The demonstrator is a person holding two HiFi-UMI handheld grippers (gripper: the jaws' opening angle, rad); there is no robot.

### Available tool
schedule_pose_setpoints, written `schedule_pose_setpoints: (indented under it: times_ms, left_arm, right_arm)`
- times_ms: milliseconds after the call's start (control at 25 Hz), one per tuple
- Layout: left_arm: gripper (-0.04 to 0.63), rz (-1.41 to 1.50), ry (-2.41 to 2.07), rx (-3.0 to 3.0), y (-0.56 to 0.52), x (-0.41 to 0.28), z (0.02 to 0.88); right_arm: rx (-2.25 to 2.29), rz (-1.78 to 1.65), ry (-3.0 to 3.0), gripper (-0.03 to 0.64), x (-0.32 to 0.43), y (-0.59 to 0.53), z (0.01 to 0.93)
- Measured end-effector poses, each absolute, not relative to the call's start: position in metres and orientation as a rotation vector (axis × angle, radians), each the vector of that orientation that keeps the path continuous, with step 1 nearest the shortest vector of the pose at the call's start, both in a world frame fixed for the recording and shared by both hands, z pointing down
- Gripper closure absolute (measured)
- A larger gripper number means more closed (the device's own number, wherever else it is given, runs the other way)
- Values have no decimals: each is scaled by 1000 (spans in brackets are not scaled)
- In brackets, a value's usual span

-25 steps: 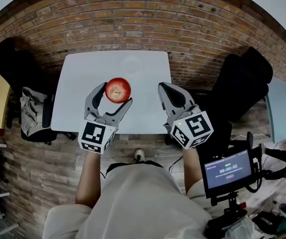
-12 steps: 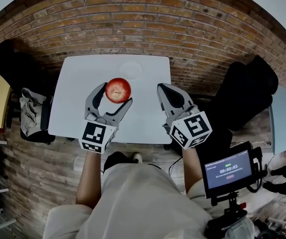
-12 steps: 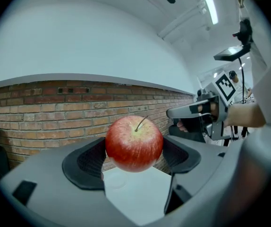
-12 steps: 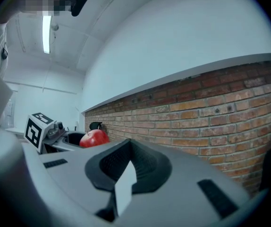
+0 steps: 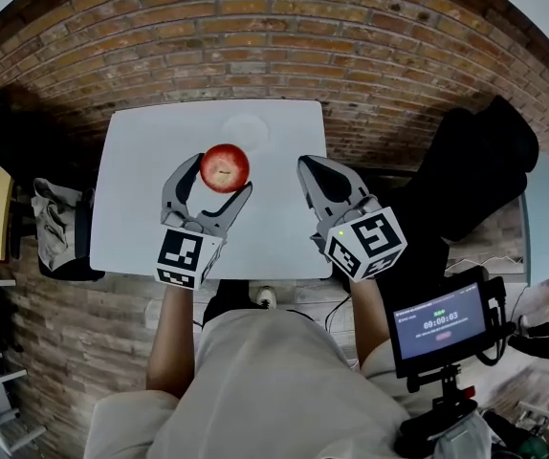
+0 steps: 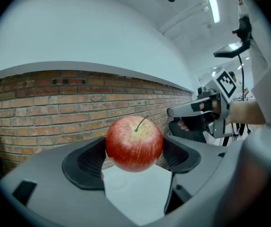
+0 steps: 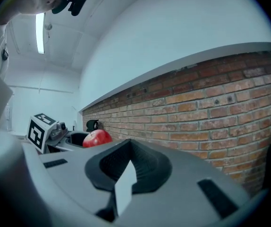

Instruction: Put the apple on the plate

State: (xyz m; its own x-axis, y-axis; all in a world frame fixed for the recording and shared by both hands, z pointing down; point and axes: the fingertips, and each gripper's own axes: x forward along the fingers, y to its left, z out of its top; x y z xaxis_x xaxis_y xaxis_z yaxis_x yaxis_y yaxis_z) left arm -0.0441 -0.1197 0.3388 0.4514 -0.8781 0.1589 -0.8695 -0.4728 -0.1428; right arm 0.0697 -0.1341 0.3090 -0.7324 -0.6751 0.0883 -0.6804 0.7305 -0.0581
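We see our left tool [image 5: 219, 178] clamped on the red apple [image 5: 225, 167], stem up, over the white tabletop [image 5: 136, 199]. The pale plate [image 5: 247, 129] (faint against the white) lies just beyond the apple, toward the brick wall [image 5: 255, 46]. Our right tool [image 5: 311, 172] hangs alongside, jaws together, nothing between them

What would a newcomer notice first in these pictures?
The bright red apple, clamped between the jaws of the left gripper over the white table. Next, the right gripper beside it, shut and empty, and the faint clear plate near the table's far edge.
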Motion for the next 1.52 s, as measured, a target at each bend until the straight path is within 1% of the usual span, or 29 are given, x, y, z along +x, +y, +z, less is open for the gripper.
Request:
schedule_pose_setpoints:
  times_ms: [280,800,1520]
  left_arm:
    - [213,-406,1539,-2697,-164,-48,360]
    - [213,-460,1467,-2792,-240,-56,400]
    - [213,-608,1380,-2909,-310,-61,478]
  right_arm:
    - [1137,201,-2854,614,63,-168,323]
    - [1188,312,-2762,614,51,-224,359]
    - [1273,426,-2623,614,41,-267,414]
